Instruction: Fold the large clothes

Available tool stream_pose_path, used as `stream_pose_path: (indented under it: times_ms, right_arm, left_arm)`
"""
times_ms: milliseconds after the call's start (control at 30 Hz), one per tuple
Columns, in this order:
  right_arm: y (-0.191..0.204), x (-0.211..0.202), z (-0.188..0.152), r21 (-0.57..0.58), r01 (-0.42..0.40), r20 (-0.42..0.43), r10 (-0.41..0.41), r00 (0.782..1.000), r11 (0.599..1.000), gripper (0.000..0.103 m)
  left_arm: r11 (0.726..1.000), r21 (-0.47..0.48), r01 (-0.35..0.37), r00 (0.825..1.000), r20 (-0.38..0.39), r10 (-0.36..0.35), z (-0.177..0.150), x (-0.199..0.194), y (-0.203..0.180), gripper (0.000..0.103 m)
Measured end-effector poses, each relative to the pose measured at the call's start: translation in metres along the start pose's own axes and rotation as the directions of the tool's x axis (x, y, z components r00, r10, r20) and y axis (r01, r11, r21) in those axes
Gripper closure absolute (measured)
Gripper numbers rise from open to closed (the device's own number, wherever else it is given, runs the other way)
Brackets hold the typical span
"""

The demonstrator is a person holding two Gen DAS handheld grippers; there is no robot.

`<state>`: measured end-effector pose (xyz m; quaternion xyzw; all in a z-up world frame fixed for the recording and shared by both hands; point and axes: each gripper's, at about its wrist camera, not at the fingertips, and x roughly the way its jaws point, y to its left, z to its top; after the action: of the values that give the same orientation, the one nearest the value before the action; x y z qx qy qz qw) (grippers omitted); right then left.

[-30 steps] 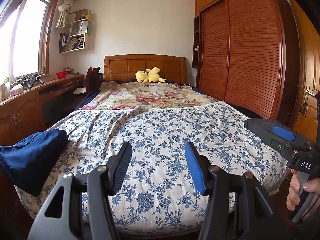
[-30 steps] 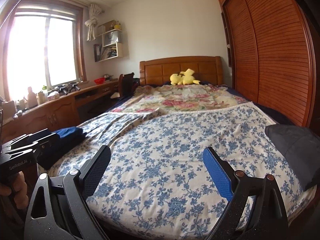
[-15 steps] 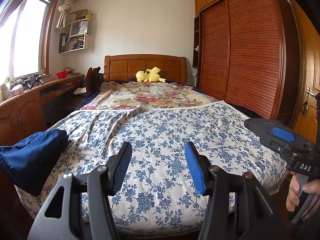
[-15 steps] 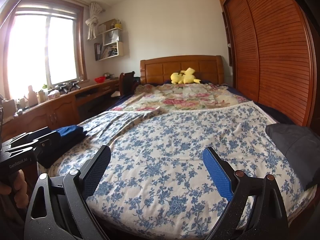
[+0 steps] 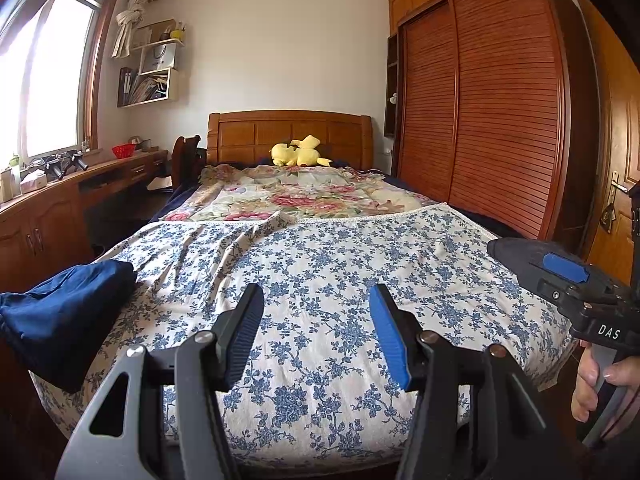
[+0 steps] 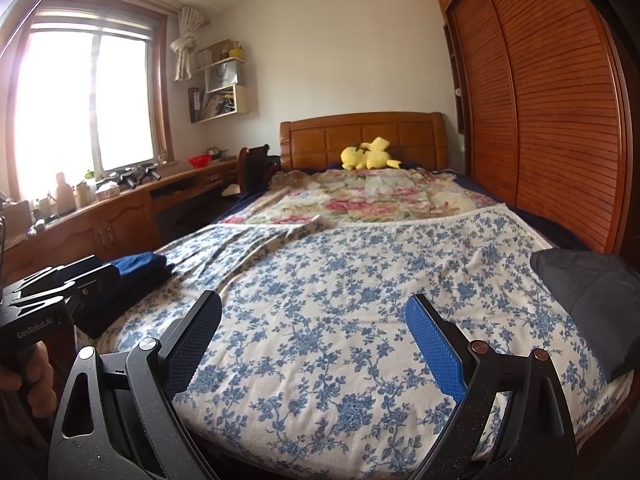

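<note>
Above the bed's blue-flowered sheet (image 5: 320, 264), left gripper (image 5: 316, 332) and right gripper (image 6: 314, 338) hover, jaws apart, empty; navy garment (image 5: 68, 312), seemingly folded, lies left.

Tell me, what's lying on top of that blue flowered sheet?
A folded navy garment at the sheet's left edge, a dark grey one at its right. The mattress underneath is hidden.
</note>
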<state>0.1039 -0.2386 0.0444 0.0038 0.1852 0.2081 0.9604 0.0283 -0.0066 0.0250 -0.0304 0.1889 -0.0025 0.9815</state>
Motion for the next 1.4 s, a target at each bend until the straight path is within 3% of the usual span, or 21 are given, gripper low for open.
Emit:
stream_pose_path:
  times_ms: [1400]
  right_arm:
    - [-0.0024,0.0,0.0002,0.002,-0.003,0.003,0.003,1.0,1.0,0.008]
  left_arm:
    - [1.0,0.008,0.007,1.0,0.005,-0.007,0.0019,-0.0036,-0.0048,0.049]
